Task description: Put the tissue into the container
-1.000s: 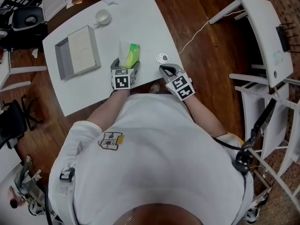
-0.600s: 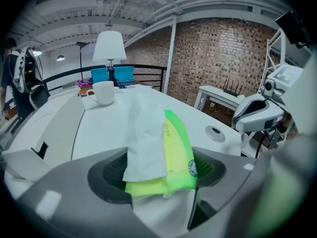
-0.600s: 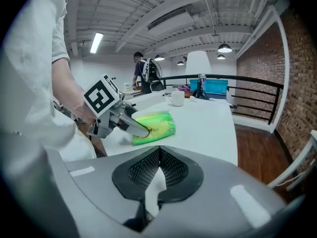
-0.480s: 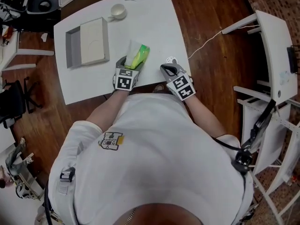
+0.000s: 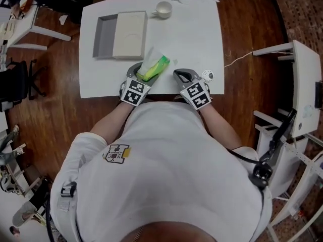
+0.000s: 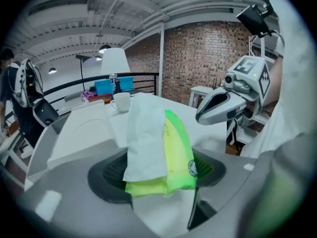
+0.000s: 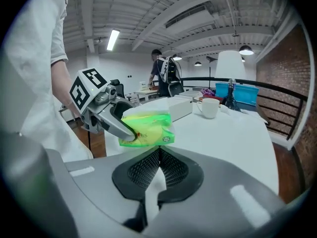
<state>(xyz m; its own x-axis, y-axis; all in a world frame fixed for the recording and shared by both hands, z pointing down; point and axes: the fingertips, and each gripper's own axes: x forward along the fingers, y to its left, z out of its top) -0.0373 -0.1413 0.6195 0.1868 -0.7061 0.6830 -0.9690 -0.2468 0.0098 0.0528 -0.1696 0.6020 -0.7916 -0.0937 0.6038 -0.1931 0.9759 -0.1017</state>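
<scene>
- Two weak spots in the hold: the left gripper (image 5: 143, 74) has its jaws clamped only on the near end of the tissue pack (image 5: 154, 67). Its soft green film could crumple and slide out on a carry. The loose white sheet standing out of its top could snag or pull free.
- The pack is at the near edge of the counter (image 5: 192, 39), between the two grippers. If it slipped here it could fall to the floor rather than back onto the surface.
- The container (image 5: 101, 37) lies far and to the left, well apart from the pack. A white slab (image 5: 128, 34) fills its right part and only the grey left part looks open. A pack released too far right would likely end up on the slab, not inside.
- The right gripper (image 5: 180, 75), jaws together and empty, is just right of the pack. A careless swing of either hand could knock them together. The cup (image 5: 163, 8) stands just beyond the container and a long reach could tip it.
- Hard to tell: whether the pack rests on the counter or is lifted clear, how deep the container is, and whether the slab is a lid or an insert. The print on the pack is too small to read. The person's torso hides the counter's near edge.
</scene>
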